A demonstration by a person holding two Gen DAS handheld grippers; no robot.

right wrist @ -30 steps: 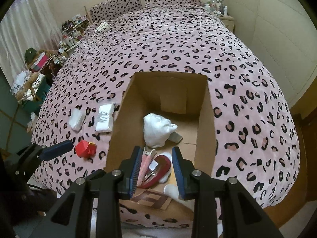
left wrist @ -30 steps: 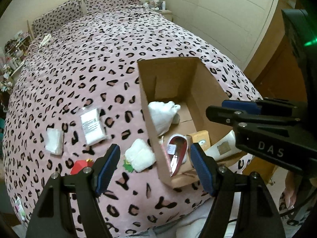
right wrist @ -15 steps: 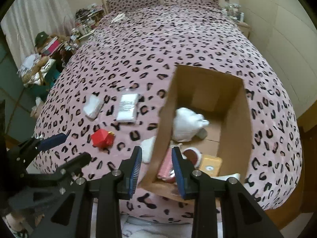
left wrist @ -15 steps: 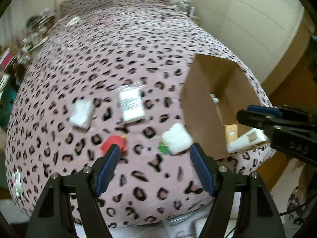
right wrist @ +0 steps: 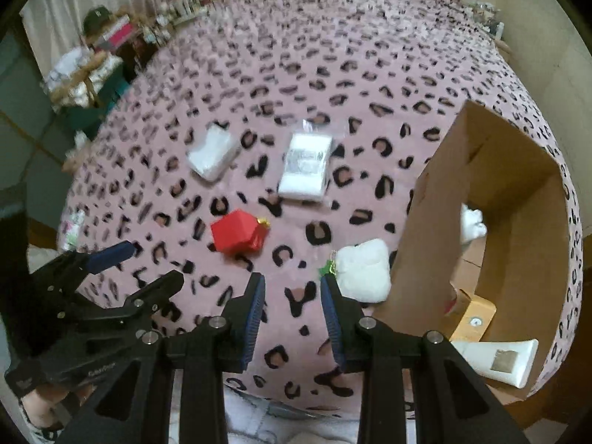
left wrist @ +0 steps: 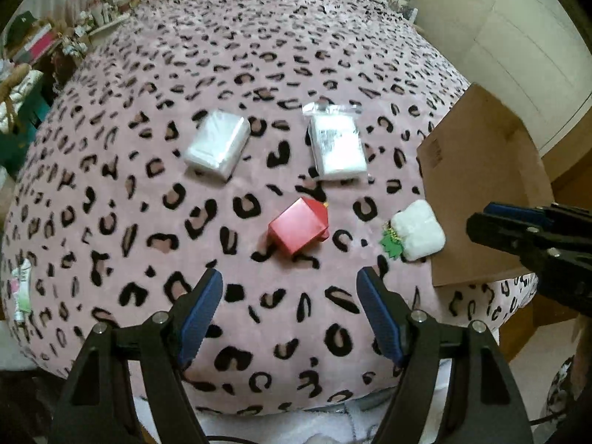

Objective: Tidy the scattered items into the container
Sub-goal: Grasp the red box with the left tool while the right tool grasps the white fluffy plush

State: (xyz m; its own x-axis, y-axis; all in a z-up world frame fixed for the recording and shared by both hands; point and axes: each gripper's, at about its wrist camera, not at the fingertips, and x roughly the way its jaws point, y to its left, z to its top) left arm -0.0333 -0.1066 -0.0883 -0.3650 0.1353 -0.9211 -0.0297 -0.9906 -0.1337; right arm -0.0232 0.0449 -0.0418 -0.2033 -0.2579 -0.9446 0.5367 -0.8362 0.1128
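**Four items lie on the bed beside the box**

Both claws hover empty: the left gripper spread wide, the right gripper parted more narrowly. On the leopard bedspread lie a red box, two white packets and a white plush touching the cardboard box at right. Only the right wrist view shows its interior, holding a white tube.

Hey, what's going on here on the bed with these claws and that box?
A person is tidying loose items into the cardboard box on the bed. Both claws are open and empty. The left claw faces the red box; the right claw hovers near the white plush beside the cardboard box. Two white packets lie farther back.
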